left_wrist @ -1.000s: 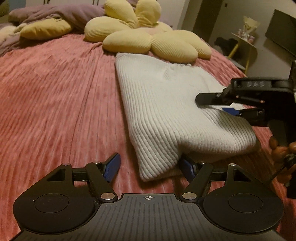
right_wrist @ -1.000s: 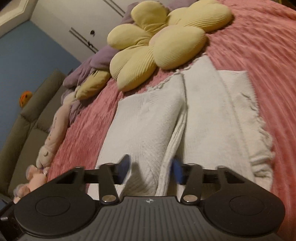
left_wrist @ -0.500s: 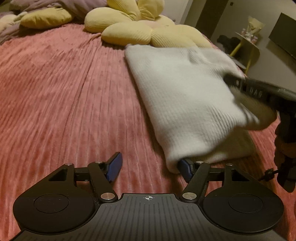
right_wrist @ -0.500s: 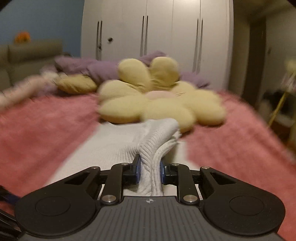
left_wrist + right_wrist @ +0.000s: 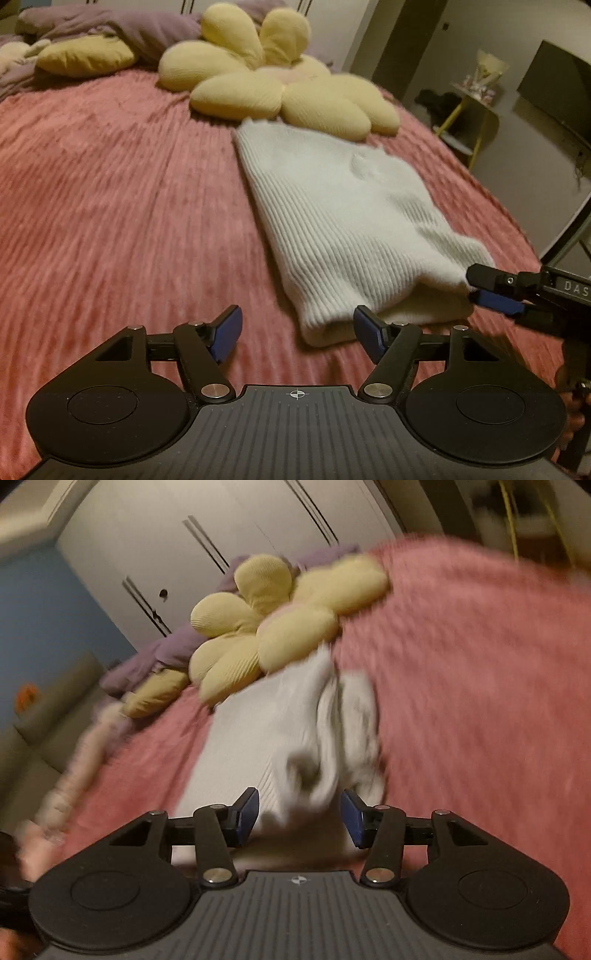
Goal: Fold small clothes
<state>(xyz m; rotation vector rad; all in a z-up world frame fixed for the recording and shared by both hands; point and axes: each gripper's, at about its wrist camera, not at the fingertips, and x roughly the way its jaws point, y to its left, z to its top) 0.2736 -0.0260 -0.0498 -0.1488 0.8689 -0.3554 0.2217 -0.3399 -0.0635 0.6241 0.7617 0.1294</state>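
A white ribbed knit garment (image 5: 343, 221) lies folded lengthwise on the pink bedspread (image 5: 110, 206). My left gripper (image 5: 297, 334) is open, low over the bed, with the garment's near corner just by its right finger. My right gripper (image 5: 476, 288) is at the garment's right near edge; in its own view (image 5: 299, 814) it is open, with the blurred bunched white cloth (image 5: 325, 731) just ahead between the fingers, not pinched.
A yellow flower-shaped cushion (image 5: 273, 85) lies just beyond the garment. Purple bedding (image 5: 122, 26) and another yellow pillow (image 5: 85, 59) are at the head of the bed. A yellow side table (image 5: 476, 114) stands off the bed's right edge.
My right gripper was shut on a fold of the garment half a second ago; now it has opened, let the cloth drop and pulled back. The left gripper stayed open and hardly moved.
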